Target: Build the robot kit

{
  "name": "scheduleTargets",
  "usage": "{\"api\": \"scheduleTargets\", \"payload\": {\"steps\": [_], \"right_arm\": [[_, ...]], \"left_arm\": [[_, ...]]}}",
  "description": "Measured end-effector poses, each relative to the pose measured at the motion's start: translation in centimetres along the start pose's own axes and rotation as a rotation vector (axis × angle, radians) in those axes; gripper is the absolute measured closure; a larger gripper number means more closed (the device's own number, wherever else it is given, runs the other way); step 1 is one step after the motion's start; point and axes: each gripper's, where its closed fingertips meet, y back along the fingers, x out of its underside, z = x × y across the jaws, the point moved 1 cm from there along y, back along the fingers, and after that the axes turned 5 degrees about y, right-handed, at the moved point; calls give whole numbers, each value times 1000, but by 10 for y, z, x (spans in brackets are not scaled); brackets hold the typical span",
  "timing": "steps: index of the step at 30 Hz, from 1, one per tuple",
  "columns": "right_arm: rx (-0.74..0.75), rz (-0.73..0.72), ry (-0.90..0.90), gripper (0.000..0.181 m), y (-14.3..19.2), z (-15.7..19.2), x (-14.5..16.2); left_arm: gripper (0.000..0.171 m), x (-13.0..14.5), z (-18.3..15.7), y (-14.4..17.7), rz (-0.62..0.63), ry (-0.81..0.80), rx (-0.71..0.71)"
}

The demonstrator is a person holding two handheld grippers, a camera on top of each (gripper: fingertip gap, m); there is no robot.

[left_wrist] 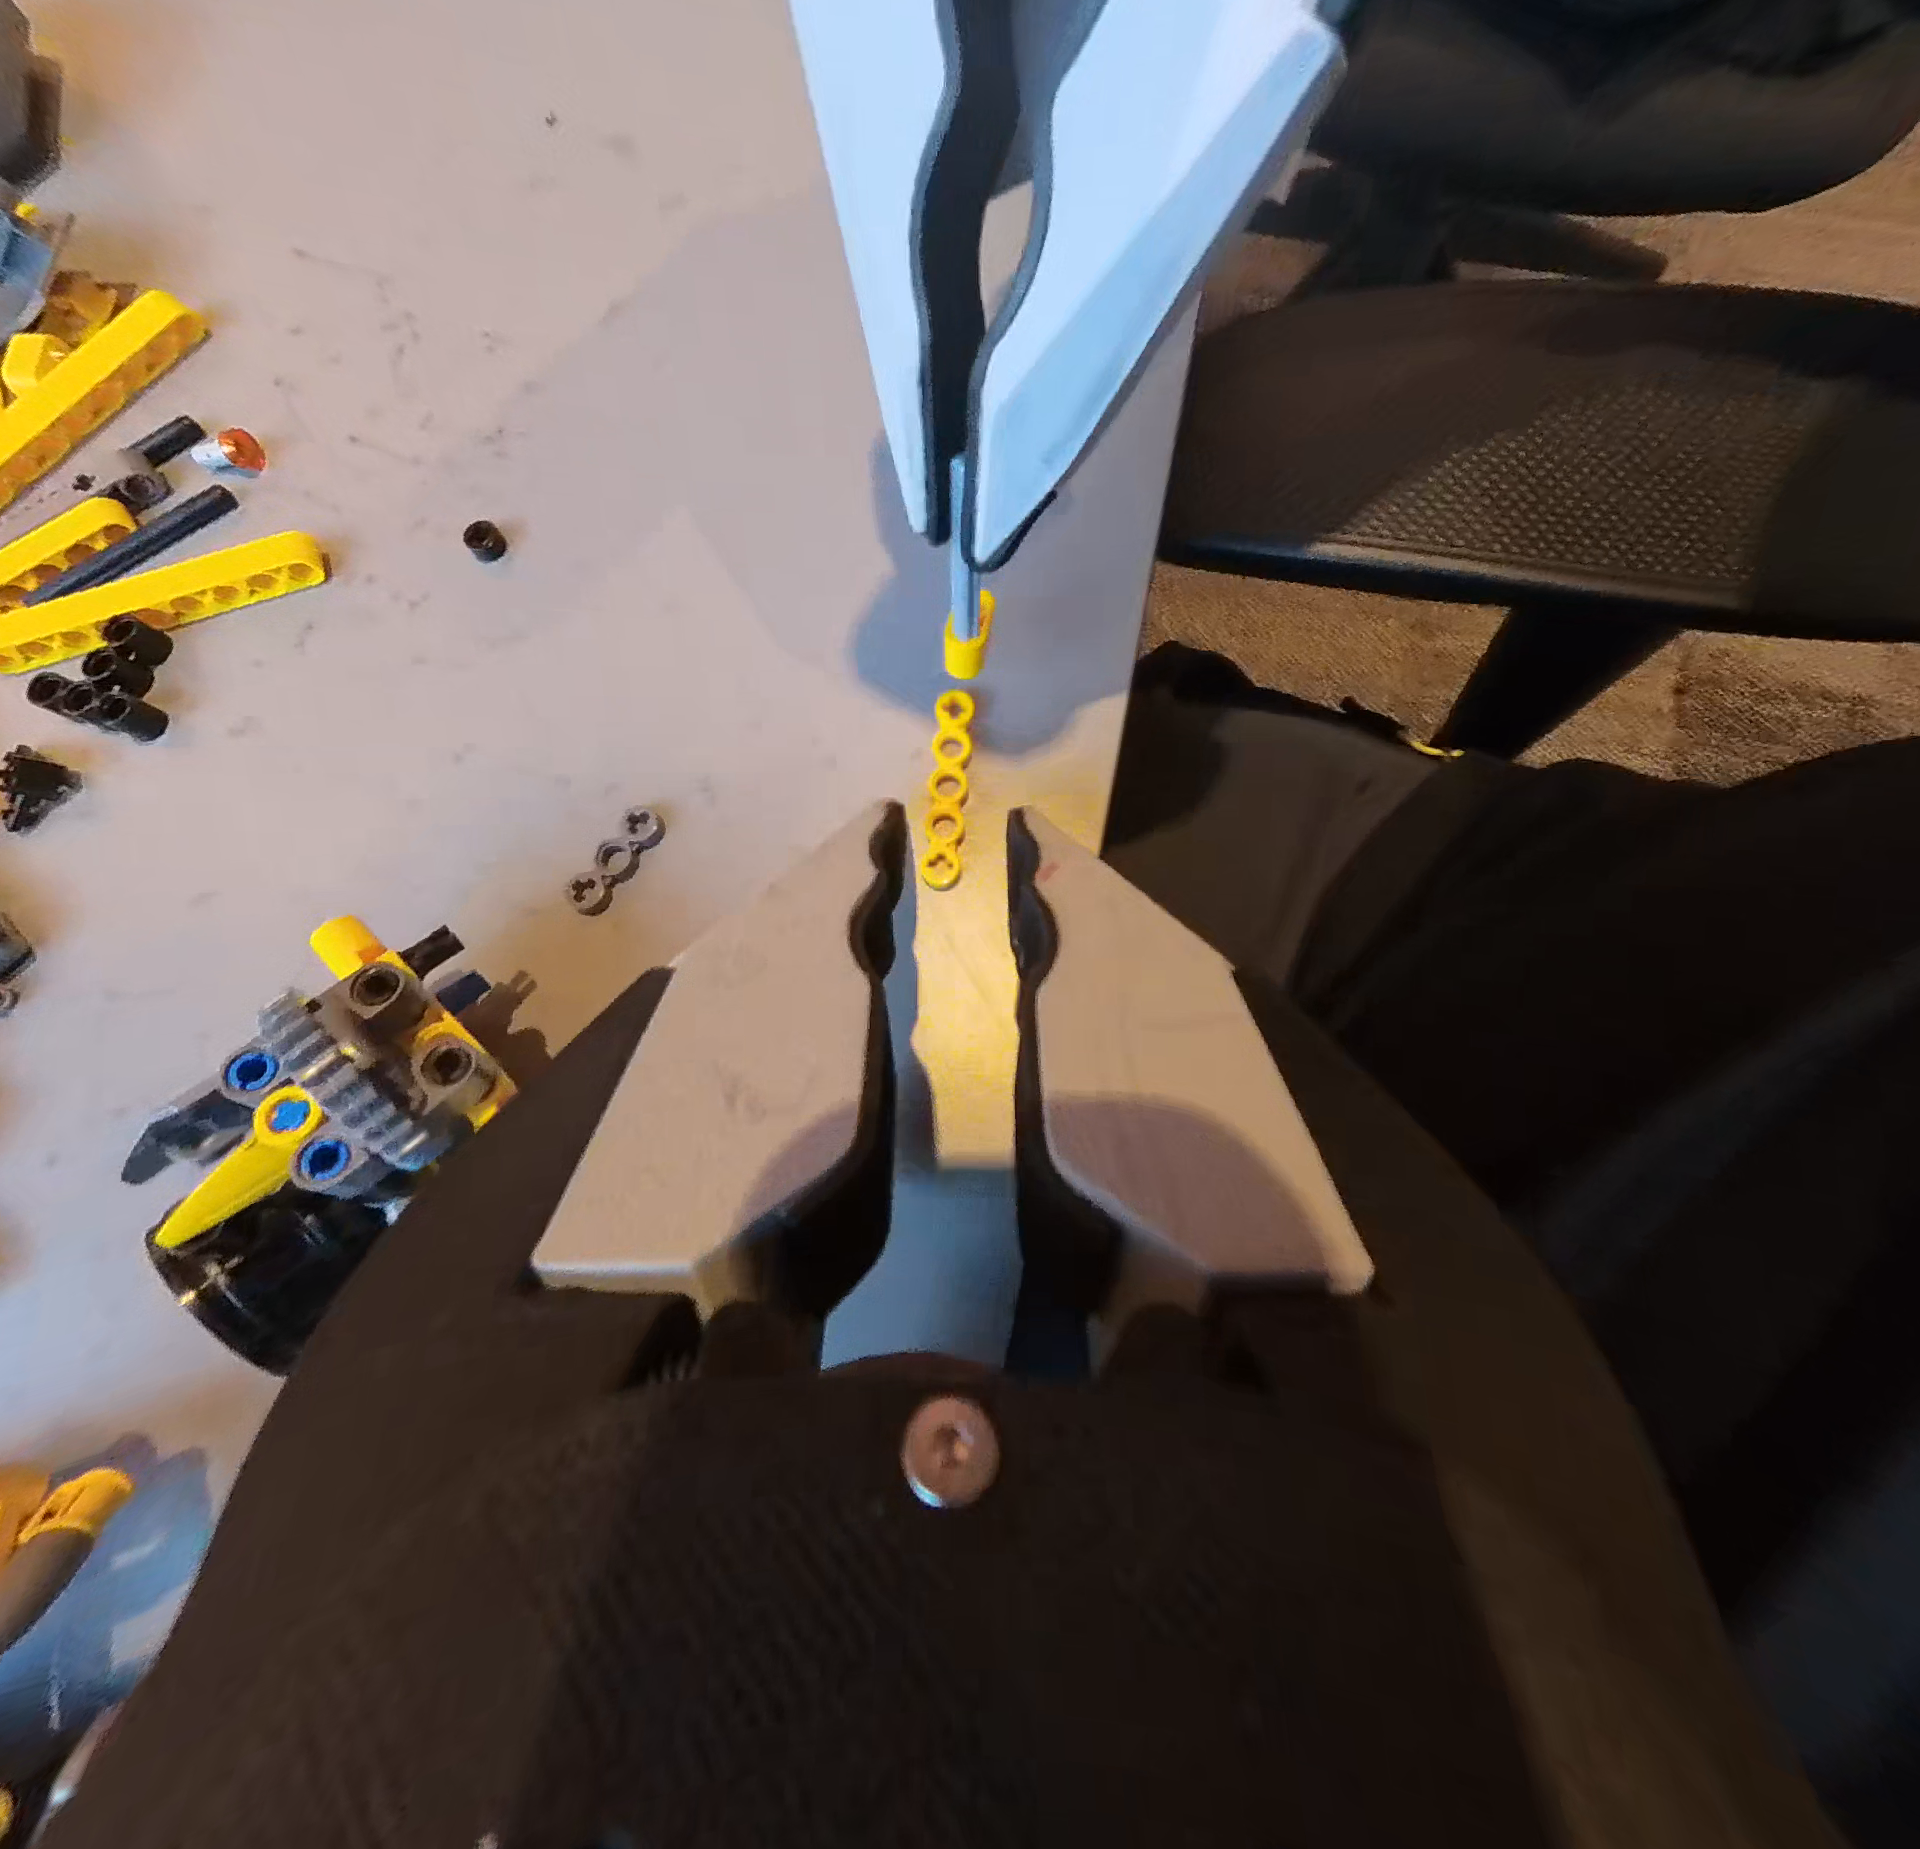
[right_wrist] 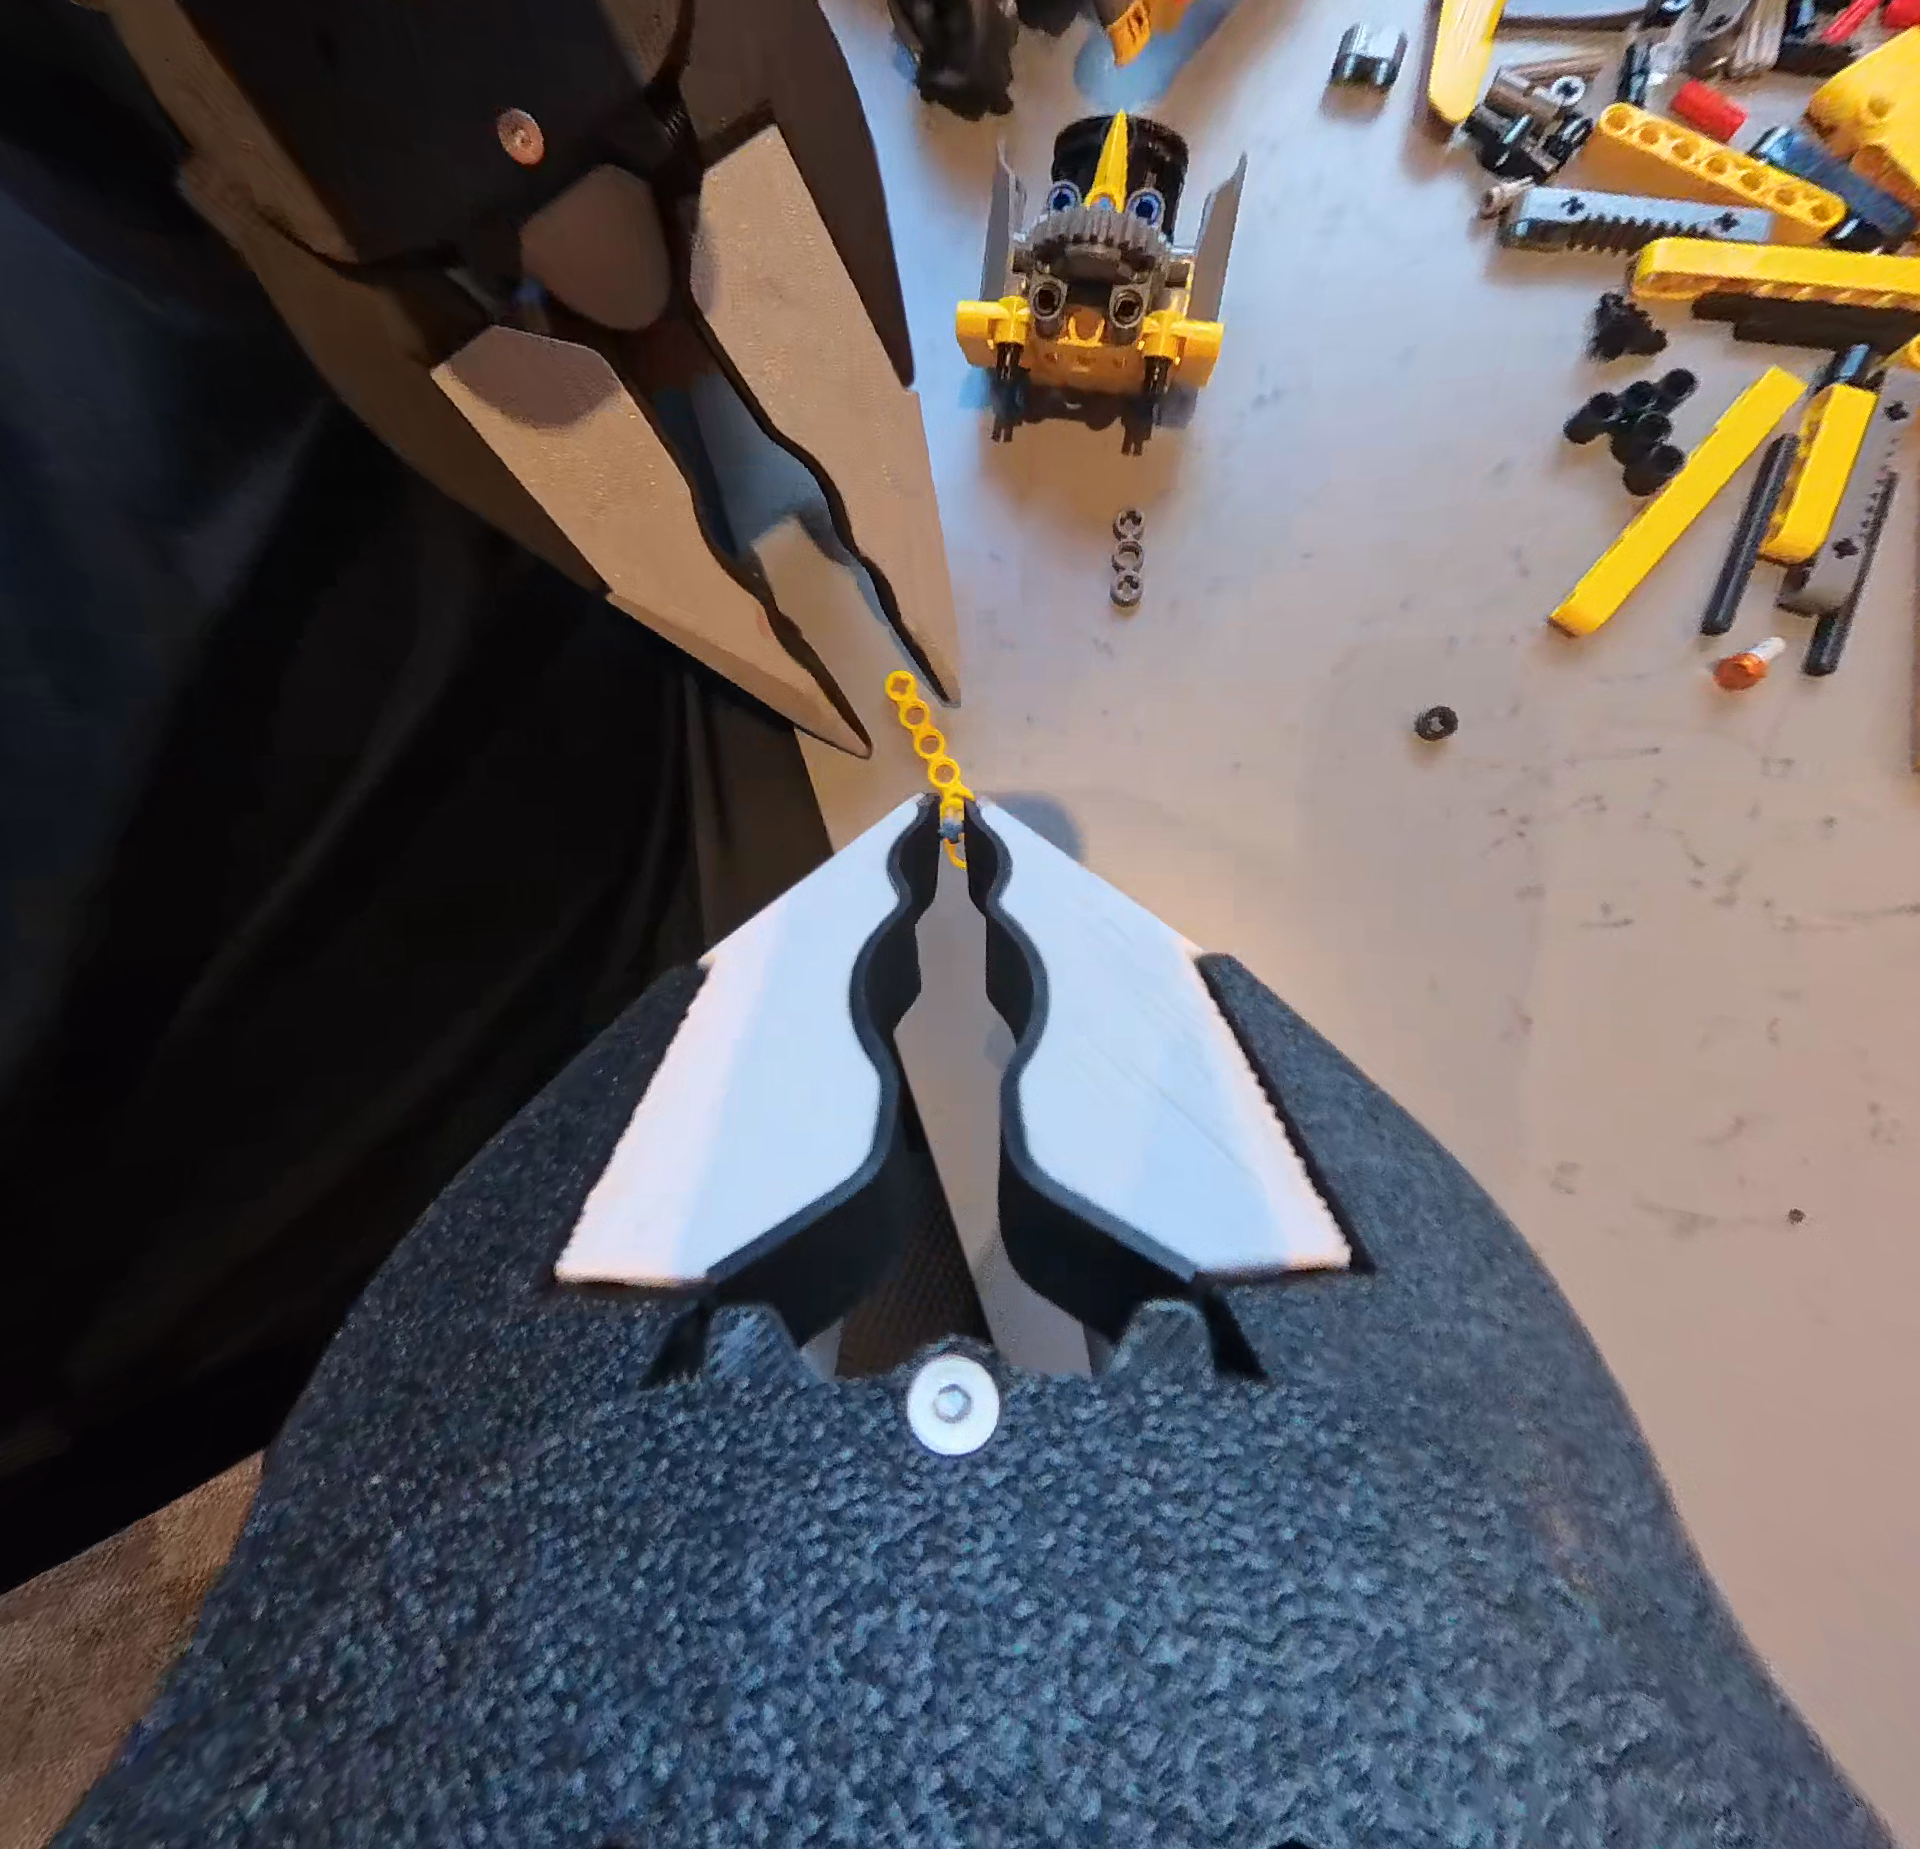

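Observation:
My right gripper (left_wrist: 961,542) has white fingers and comes in from the top of the left wrist view. It is shut on a thin grey axle (left_wrist: 962,563) with a small yellow connector (left_wrist: 968,646) on its lower end. Just below the connector is a thin yellow beam with several holes (left_wrist: 948,791), near the table edge. My left gripper (left_wrist: 956,817) has grey fingers and is open, with its tips on either side of the beam's near end and not gripping it. In the right wrist view, the right gripper (right_wrist: 950,807) pinches the axle, and the beam (right_wrist: 925,739) runs to the left gripper (right_wrist: 906,724).
A yellow and grey geared model (left_wrist: 343,1082) (right_wrist: 1091,272) stands on the grey table (left_wrist: 520,241). Near it are a small grey three-hole link (left_wrist: 615,859), a black bush (left_wrist: 484,540) and loose yellow beams (left_wrist: 156,594) (right_wrist: 1683,500). A black chair (left_wrist: 1558,449) stands beyond the table edge. One gripper's finger ends stand about 5 centimeters off the other's.

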Motion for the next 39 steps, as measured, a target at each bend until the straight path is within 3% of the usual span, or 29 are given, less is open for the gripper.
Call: {"api": "scheduleTargets", "payload": {"steps": [9, 16, 39], "right_arm": [[-17, 77, 56, 177, -10, 0, -1], [-15, 101, 86, 177, -11, 1, -1], [-31, 122, 132, 177, -13, 1, -2]], "left_arm": [[165, -2, 0, -4, 18, 9, 54], [158, -2, 1, -3, 20, -13, 47], [167, -16, -2, -14, -4, -25, 73]]}}
